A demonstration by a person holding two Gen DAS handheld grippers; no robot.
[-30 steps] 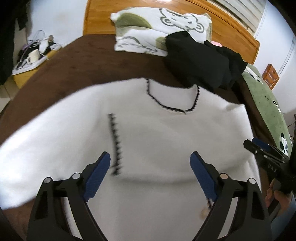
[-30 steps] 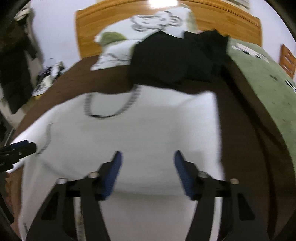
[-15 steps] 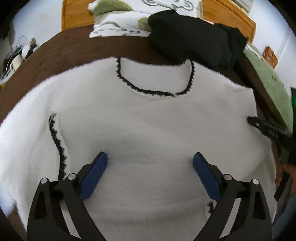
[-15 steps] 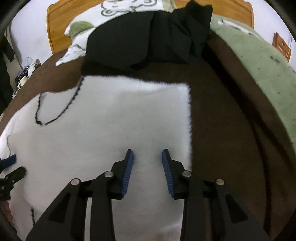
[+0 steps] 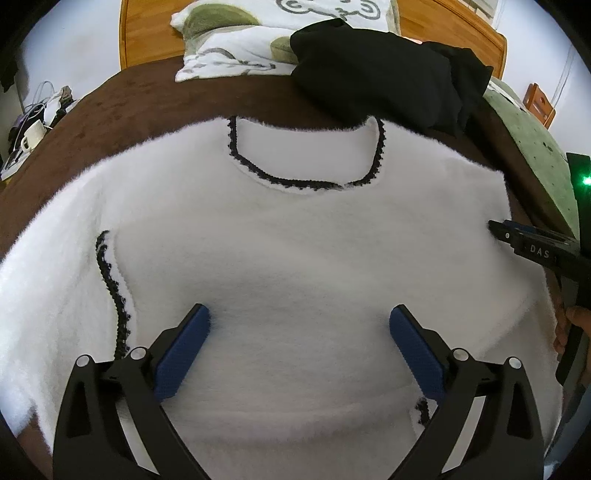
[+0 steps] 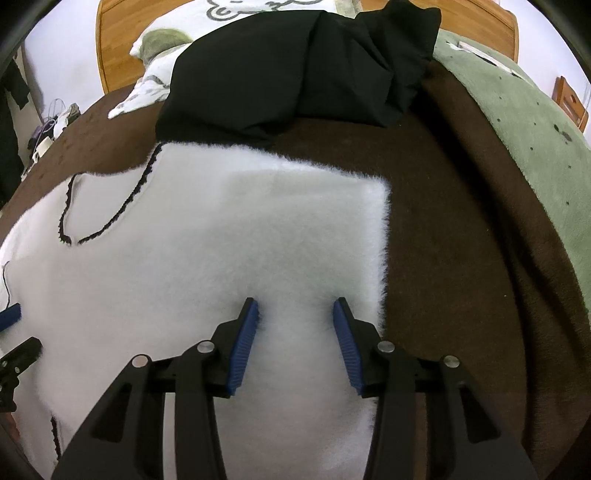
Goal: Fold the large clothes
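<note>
A brown blanket (image 5: 155, 96) covered the bed, with a wooden headboard (image 5: 147, 33) against a pale wall behind it. A white pillow (image 5: 236, 48) printed with green patches and a grey cartoon outline lay at the head of the bed, and a heap of black clothing (image 5: 388, 74) sat just in front of it, touching the pillow's edge. A green blanket (image 6: 517, 122) ran along one side. Off the other side of the bed a white mug (image 5: 31, 134) stood among cables.

The white fuzzy sweater (image 5: 295, 240) lay spread flat on the brown blanket, front up, its round neckline edged in black trim (image 5: 295, 182) and pointing towards the black heap. One sleeve was folded in over the body, its black-trimmed cuff showing.

The left gripper (image 5: 298, 343) pointed steeply down over the sweater's lower chest, its blue pads spread wide after just opening further — nothing caught between them. The right gripper (image 6: 295, 338) tilted down near the sweater's side edge, its jaws at a moderate gap and just reopened; the pads stood against the fluffy pile without pinching a fold. A hand (image 5: 567, 328) showed partly behind that tool.
</note>
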